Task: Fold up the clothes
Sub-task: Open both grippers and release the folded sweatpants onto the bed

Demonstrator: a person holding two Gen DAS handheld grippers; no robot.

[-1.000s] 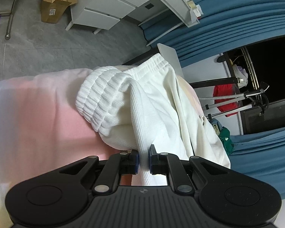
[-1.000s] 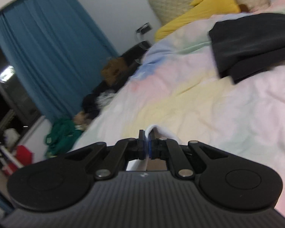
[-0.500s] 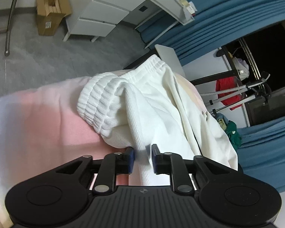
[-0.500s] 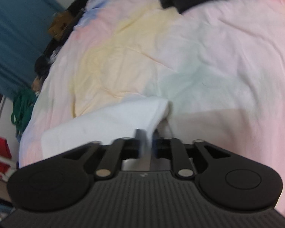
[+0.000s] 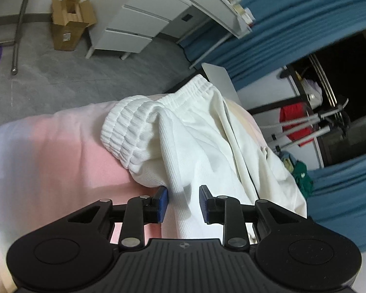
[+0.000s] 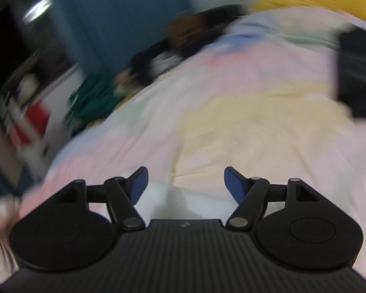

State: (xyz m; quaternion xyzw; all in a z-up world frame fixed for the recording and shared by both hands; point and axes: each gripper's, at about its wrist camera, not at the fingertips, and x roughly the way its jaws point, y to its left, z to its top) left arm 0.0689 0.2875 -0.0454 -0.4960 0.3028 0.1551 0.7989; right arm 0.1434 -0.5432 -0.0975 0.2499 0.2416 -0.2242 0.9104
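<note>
My left gripper (image 5: 183, 204): jaws opening, blue pads clear of the cloth, a ribbed fold of the white garment (image 5: 195, 146) standing between them unpinched. Garment lies bunched on the pastel bedspread (image 5: 48, 151), elastic waistband at 11 o'clock from the jaws, remaining cloth trailing off toward 2 o'clock.

My right gripper (image 6: 184, 183): jaws opening, wide apart, nothing pressed by either pad. A pale white patch of cloth shows low between them; view too blurred to tell more. Dark garment (image 6: 358, 78) at 2 o'clock on the bedspread.
</note>
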